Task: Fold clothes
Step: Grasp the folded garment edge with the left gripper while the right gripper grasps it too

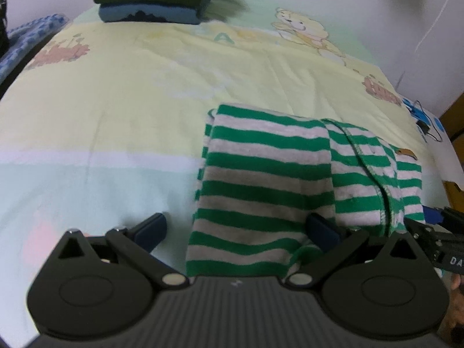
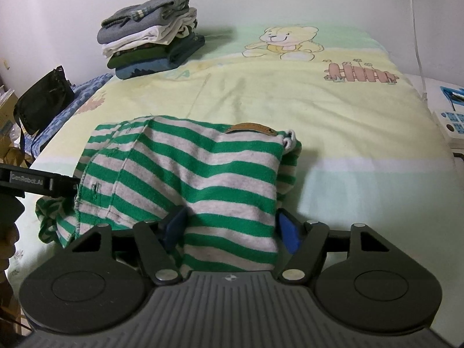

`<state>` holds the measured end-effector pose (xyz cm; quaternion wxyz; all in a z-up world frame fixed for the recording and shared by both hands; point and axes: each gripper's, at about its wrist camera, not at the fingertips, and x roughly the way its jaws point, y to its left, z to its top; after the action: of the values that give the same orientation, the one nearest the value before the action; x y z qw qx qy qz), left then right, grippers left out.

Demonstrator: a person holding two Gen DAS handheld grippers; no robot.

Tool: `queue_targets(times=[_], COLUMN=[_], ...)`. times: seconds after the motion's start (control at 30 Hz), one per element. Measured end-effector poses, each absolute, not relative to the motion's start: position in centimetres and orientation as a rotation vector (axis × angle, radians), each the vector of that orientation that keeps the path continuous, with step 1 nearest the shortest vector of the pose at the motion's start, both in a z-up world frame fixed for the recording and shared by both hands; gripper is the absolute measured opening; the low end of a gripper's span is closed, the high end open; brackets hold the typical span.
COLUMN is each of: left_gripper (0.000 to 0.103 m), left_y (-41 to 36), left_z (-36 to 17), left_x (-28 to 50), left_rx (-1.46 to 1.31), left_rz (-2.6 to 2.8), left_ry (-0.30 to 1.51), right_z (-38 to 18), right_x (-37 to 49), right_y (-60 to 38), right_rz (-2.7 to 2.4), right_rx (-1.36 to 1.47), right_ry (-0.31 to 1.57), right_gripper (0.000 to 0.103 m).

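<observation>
A green and grey striped garment (image 1: 261,174) (image 2: 197,168) lies folded on the bed sheet (image 1: 116,101) (image 2: 319,110), with a brown label on its far end. My left gripper (image 1: 236,229) is open at the garment's near left corner. Its left finger (image 1: 150,229) rests over bare sheet and its right finger (image 1: 322,229) lies on the cloth. My right gripper (image 2: 230,227) is open and straddles the near right part of the garment. The cloth lies flat between its blue pads (image 2: 287,232), reaching from one to the other.
A stack of folded clothes (image 1: 150,3) (image 2: 150,40) stands at the far left of the bed, against the wall. A black bag (image 2: 43,101) sits off the left edge on a blue cloth. A white device (image 2: 449,121) and cables (image 1: 426,124) lie beyond the right edge.
</observation>
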<state>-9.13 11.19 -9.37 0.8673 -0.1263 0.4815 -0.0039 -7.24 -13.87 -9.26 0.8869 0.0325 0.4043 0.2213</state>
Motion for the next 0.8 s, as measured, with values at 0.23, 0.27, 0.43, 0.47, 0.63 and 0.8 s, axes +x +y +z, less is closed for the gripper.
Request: queue_targets(times=[0.23, 0.27, 0.43, 0.47, 0.63, 0.8], left_gripper=[0.098, 0.096, 0.083, 0.081, 0.078, 0.09], left_y=[11.19, 11.07, 10.73, 10.81, 10.98, 11.4], left_z=[-9.26, -9.24, -9.07, -9.06, -9.15, -9.4], left_x=[-8.79, -8.87, -9.42, -9.49, -9.68, -9.23], left_rx=[-0.294, -0.299, -0.311, -0.316, -0.328, -0.297], left_rz=[-0.091, -0.102, -0.131, -0.136, -0.151, -0.155], left_ry=[1.025, 1.019, 0.988, 0.984, 0.976, 0.978], right_z=[-9.35, -9.37, -9.4, -9.38, -9.44, -9.58], right_x=[-7.03, -7.02, -7.02, -7.05, -6.98, -6.83], right_y=[-14.07, -14.09, -14.23, -14.24, -14.49, -14.59], right_rz=[0.476, 0.478, 0.512, 0.524, 0.553, 0.542], right_rx=[0.073, 0.076, 0.094, 0.09, 0.096, 0.115], right_ry=[0.835, 0.833, 0.825, 0.822, 0.818, 0.824], right_gripper=[0.07, 0.07, 0.059, 0.055, 0.053, 0.058])
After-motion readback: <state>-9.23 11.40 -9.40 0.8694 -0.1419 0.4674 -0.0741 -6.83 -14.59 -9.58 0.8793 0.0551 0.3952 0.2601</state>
